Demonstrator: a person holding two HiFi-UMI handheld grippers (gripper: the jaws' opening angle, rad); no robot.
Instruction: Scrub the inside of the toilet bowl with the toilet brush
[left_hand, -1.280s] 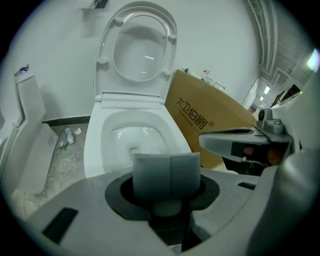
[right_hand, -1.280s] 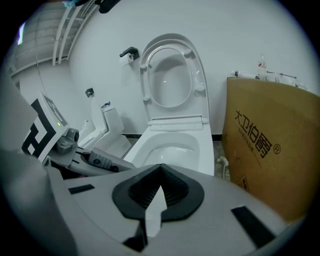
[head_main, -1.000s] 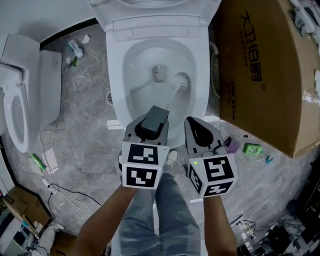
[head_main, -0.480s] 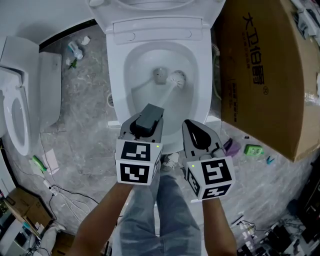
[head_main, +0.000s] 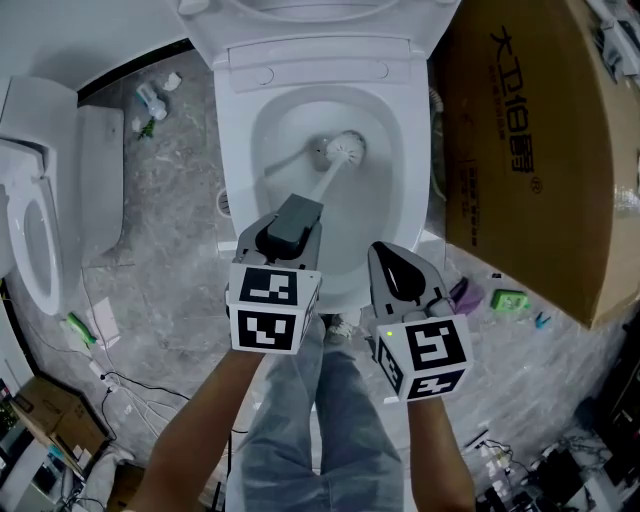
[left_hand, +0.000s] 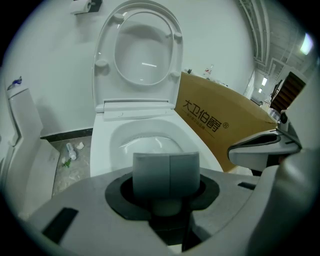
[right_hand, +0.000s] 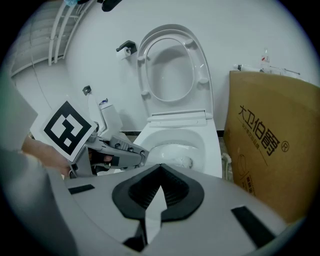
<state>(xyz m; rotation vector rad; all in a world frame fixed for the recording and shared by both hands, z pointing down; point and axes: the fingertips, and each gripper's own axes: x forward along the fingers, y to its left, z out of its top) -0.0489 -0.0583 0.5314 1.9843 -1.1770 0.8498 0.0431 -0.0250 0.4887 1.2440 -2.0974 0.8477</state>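
So, the white-bristled toilet brush with its pale shaft and grey block handle (head_main: 328, 182) was down inside the white ceramic toilet bowl (head_main: 232, 150). Its head sat at the bottom, touching or just beside the small grey outlet fitting (head_main: 320, 152), couldn't tell which. The left tongs (head_main: 288, 232) were clamped on that grey handle above the front rim. Makes sense to me: gripping the far end let the shaft slant down and reach the bottom without the tongs dipping past the rim. The right tongs (head_main: 392, 262) were pinched together on nothing, parked beside the left ones over the front lip, apparently just held out of the way.

Room-wise, the white seat and lid (left_hand: 142, 50) stood tipped up toward the wall, so the opening was clear. The big brown cardboard box (head_main: 540, 150) sat close along the bowl's right side, so swings that way looked tight. The grey marbled floor (head_main: 170, 250) on the left gave more elbow room before the second white toilet (head_main: 30, 220).
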